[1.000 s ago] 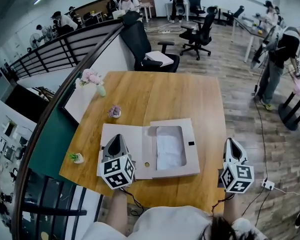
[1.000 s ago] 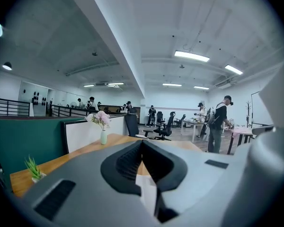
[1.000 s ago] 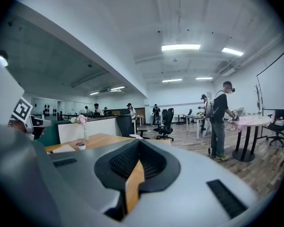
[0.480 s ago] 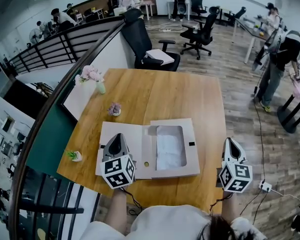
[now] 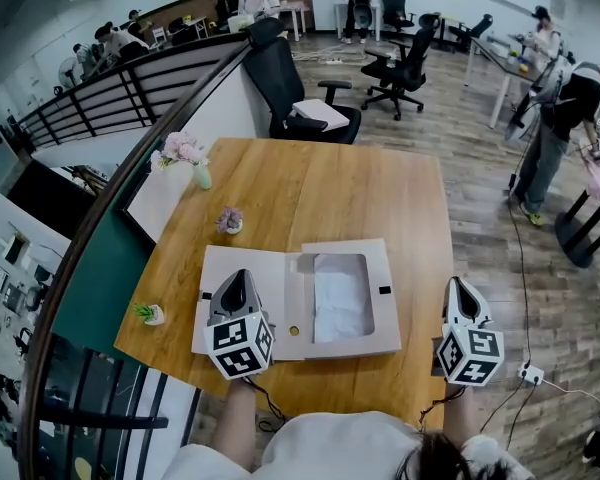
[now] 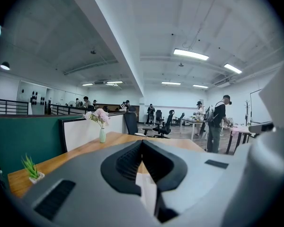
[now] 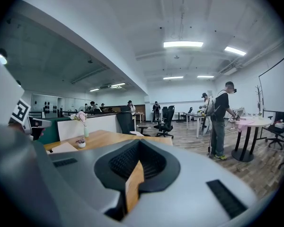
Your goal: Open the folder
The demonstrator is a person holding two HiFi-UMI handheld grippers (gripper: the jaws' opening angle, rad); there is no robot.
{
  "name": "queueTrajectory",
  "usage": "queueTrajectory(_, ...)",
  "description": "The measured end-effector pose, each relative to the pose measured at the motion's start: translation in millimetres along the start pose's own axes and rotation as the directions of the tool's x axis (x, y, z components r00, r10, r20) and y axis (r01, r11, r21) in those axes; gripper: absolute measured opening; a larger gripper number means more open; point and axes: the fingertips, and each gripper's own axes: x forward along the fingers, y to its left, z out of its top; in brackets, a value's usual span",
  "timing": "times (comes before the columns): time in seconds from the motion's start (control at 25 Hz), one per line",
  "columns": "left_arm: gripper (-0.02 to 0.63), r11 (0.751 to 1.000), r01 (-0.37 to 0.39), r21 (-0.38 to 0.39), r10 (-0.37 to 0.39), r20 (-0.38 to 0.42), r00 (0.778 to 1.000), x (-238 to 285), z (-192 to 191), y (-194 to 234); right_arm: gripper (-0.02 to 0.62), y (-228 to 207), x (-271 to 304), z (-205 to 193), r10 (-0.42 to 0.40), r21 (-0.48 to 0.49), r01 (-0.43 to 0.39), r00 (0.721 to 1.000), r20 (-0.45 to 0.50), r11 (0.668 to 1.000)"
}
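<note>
Nearest the person, the left gripper hangs over the open left flap of the folder, jaws pressed together with nothing between them. The right gripper hangs at the table's 3 o'clock edge, jaws likewise together and empty, clear of the folder. The folder lies flat and spread on the near half of the table, its long axis running 9 to 3 o'clock, with a white sheet showing in the right half's window. From the right gripper it lies at 9 o'clock, so the left hand is the nearer. I judge the opening done, with only a withdrawal left. Farther off at 11 o'clock stand a small potted flower and a vase of pink blooms. Compared with a second ago, folder and grippers lie much the same.
</note>
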Motion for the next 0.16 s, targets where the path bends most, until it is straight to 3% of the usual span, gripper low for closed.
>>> queueTrajectory(0.16,0.005,1.0,0.002,-0.002,-0.002,-0.005,1.0,0.4,-2.3,-1.1,0.0,-1.8,0.1,-3.3,-0.003,-0.002,0.003,1.0,-0.013,1.0)
